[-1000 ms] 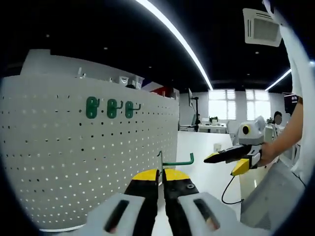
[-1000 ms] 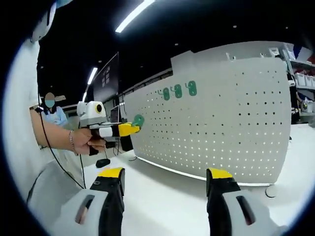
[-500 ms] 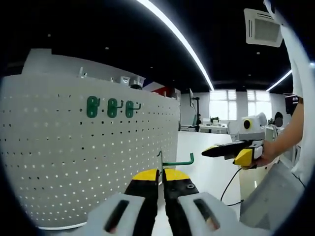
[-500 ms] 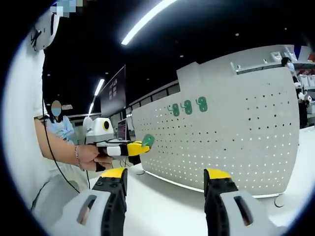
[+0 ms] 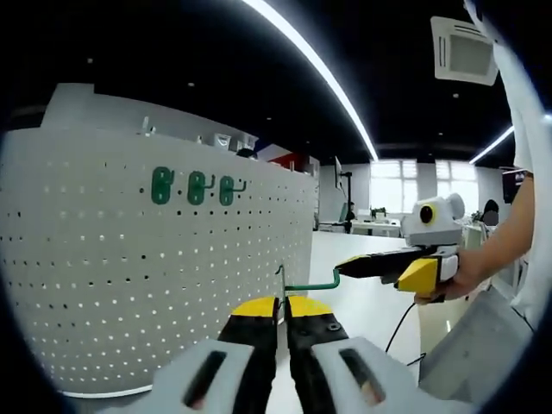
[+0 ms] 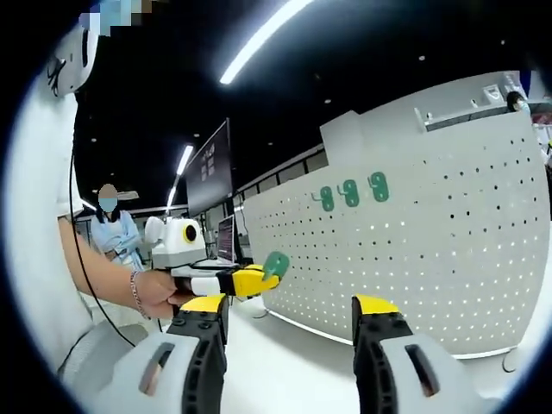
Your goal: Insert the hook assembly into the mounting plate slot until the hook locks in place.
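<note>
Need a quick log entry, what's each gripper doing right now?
Left gripper: shut on the green hook.
Right gripper: open, holding nothing.

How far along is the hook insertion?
Done: three green hooks already sit on the white pegboard. In hand: the left gripper is shut on a fourth green hook, held off the board; the right gripper is open, close beside it. Left: bring the hook to the board, seat it in the holes, lock it.

Yellow-tipped black tongs (image 5: 282, 310), grey housings, perhaps a bracelet (image 6: 135, 284)
</note>
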Tool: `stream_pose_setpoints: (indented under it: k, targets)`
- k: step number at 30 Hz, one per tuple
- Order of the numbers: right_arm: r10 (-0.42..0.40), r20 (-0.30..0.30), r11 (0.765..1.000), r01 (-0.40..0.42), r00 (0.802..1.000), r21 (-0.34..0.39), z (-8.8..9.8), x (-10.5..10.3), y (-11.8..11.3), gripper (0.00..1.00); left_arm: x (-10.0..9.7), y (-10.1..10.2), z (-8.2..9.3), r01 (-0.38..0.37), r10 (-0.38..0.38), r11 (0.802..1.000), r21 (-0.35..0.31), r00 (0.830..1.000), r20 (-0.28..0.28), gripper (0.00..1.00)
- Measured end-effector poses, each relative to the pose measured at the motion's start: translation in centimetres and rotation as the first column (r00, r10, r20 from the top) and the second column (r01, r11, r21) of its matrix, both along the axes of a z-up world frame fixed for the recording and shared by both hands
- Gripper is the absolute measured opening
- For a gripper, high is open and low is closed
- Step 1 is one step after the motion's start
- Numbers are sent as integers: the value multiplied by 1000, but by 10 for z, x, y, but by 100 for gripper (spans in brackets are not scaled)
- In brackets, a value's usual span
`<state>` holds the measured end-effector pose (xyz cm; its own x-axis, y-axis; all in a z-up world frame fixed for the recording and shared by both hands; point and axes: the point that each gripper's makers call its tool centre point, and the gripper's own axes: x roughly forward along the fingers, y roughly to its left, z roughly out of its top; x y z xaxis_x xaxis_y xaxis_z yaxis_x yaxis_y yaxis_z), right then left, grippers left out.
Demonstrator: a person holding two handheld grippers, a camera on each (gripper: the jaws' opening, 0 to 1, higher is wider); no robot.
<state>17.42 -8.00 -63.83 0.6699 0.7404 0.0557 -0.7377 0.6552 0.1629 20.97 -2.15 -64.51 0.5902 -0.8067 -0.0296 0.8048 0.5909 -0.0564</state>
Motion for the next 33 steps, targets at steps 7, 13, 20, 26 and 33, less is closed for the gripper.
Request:
stream_pose_setpoints:
  k: [7, 13, 20, 26, 33]
  targets:
    - [23, -5, 999, -23, 1000, 24, 5, 5, 12, 51, 0, -1, 0, -3, 3, 1000, -5, 1000, -2, 3]
    - [34, -10, 999, -34, 999, 37, 7, 8, 18, 49, -1, -2, 0, -8, 8, 1000, -7, 1000, -2, 2]
    - [32, -24, 998, -30, 999, 58, 8, 11, 26, 45, -1, -2, 2, -16, 16, 1000, -12, 1000, -2, 2]
    - [45, -32, 997, -43, 998, 71, 9, 11, 36, 39, -2, -2, 2, -23, 22, 1000, -19, 1000, -6, 2]
    - [35, -41, 997, -32, 999, 75, 12, 14, 39, 30, -3, -3, 2, -21, 21, 1000, -20, 1000, -6, 3]
